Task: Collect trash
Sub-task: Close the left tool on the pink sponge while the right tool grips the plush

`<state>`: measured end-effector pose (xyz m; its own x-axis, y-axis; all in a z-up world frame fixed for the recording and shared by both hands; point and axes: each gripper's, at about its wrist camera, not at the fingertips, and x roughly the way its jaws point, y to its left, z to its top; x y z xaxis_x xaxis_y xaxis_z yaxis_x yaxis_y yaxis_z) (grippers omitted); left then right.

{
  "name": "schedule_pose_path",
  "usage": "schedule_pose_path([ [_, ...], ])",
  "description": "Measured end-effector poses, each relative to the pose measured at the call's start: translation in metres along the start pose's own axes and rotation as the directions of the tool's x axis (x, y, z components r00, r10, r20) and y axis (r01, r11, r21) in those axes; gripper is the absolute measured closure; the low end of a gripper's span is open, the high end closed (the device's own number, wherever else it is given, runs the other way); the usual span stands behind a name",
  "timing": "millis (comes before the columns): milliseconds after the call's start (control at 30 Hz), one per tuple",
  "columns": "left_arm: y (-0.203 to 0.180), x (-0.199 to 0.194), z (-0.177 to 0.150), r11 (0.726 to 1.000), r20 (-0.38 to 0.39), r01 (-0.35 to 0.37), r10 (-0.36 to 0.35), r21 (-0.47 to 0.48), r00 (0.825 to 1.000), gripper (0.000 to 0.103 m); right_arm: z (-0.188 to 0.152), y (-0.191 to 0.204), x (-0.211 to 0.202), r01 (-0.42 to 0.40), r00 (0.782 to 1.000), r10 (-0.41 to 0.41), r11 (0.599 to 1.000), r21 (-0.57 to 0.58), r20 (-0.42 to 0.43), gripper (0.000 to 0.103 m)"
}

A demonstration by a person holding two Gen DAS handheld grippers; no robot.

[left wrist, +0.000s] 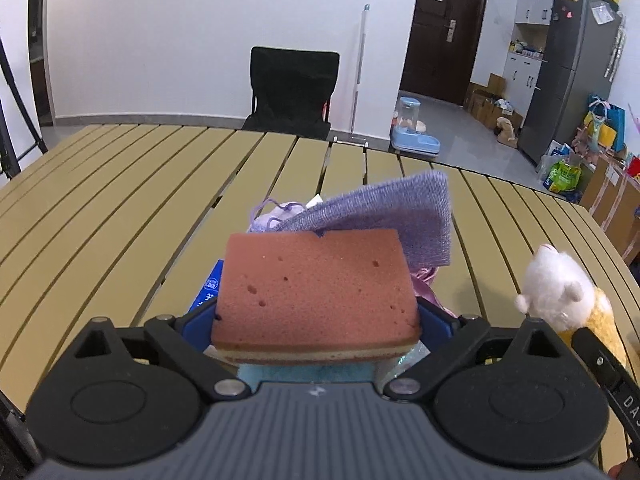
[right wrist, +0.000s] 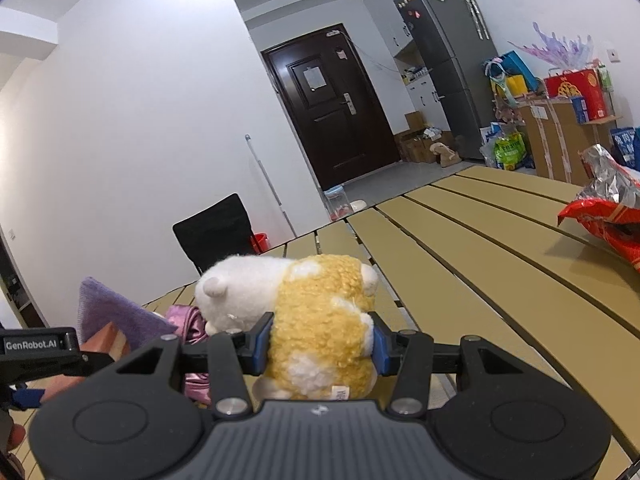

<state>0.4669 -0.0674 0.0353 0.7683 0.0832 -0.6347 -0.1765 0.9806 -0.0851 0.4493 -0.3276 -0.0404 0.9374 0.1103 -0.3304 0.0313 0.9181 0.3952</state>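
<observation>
Holding a pink sponge by its two short sides, the left gripper stood nearly as wide as it goes, its blue pads meeting the sponge's edges. The sponge sat above a heap: a purple cloth at one o'clock of it, a blue packet at nine o'clock, and a shiny pink piece beside them. The right gripper was clamped at a middling width on a yellow-and-white plush toy, squeezing its body at the waist.

Risks noted:
- The sponge was soft and gripped only at its rear end; it could buckle or slip out if the pads pressed lightly or the hand swung.
- The cloth touched the sponge's far edge and might be dragged along.
- The two grippers stood close together, the toy at three o'clock in the left view; a careless turn could knock one against the other.
- A red foil snack bag, at three o'clock in the right view and well apart, remained uncollected.

The table was of tan slats with dark gaps, into which small scraps could fall. Beyond it stood a black chair at twelve o'clock, a dark door and a grey fridge at two o'clock, with boxes and bags cluttering the floor.
</observation>
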Motion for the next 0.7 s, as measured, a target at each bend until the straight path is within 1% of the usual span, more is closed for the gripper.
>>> schedule_pose_path([
  [133, -0.003, -0.015, -0.006, 1.000, 0.026, 0.005, -0.006, 0.029, 1.000, 0.005, -0.001, 0.002, -0.009, -0.012, 1.000, 0.012, 1.000, -0.021, 0.009, 0.056],
  [333, -0.003, -0.034, -0.014, 0.999, 0.040, 0.011, -0.013, 0.048, 0.999, 0.005, -0.007, 0.007, -0.023, -0.029, 1.000, 0.029, 0.999, -0.035, 0.001, 0.056],
  [567, 0.003, -0.053, -0.024, 0.997, 0.059, -0.016, 0.012, 0.077, 0.998, 0.005, -0.010, 0.017, -0.044, -0.034, 0.999, 0.034, 0.998, -0.046, 0.011, 0.056],
  [700, 0.008, -0.061, -0.032, 0.995, 0.061, -0.032, 0.027, 0.093, 0.998, 0.005, -0.013, 0.030, -0.056, -0.028, 0.999, 0.030, 0.996, -0.079, 0.024, 0.056],
])
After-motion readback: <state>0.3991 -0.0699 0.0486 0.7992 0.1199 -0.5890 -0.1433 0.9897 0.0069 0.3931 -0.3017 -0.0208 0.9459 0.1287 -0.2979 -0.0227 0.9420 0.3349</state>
